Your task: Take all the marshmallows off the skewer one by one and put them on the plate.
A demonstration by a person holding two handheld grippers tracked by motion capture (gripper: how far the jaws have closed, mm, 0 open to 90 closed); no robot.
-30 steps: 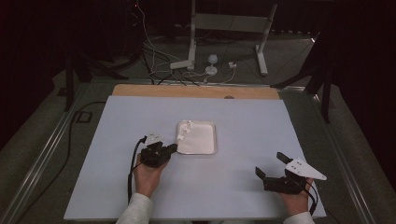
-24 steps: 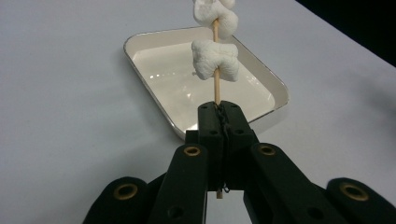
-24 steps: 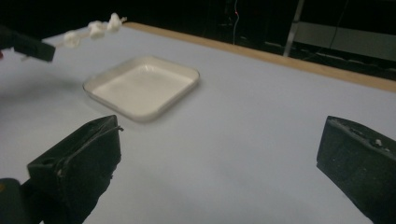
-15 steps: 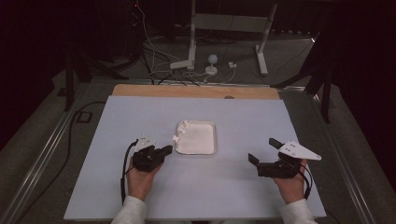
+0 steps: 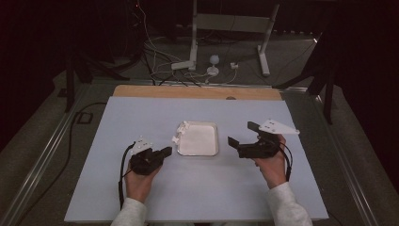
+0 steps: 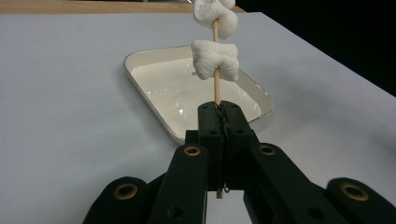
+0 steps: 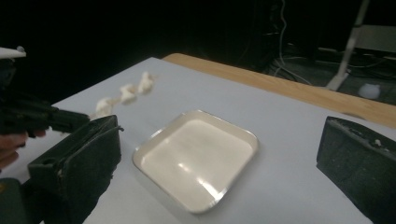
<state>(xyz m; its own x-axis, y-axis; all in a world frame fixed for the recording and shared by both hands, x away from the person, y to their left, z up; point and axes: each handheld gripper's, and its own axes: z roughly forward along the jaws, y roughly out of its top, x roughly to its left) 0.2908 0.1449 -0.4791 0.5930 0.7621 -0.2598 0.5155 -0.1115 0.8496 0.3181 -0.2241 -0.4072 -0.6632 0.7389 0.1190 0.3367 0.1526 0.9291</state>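
We hold a stick (image 6: 215, 88) in our left claw (image 6: 218, 112); that claw is clenched tight on the stick's low end, and the stick points up and away from it; white marshmallows (image 6: 215, 59) sit on the stick, one just above the claw and more higher up; in the high view they hang over the near left edge of the tray (image 5: 214, 141), which lies in the middle of the table (image 5: 141, 113); the tray looks bare inside; our right claw (image 5: 242, 134) is released, with its jaws spread wide and nothing between them; it is on the other side of the tray, well apart from the marshmallows, and its jaws point across toward them; we think the step now is to bring the right claw over to the stick; next, we would put its wide jaws around one marshmallow, close them softly so it does not get squashed, and pull it along the stick and off the tip, so it can drop in the tray; the left claw should keep the stick from wobbling.
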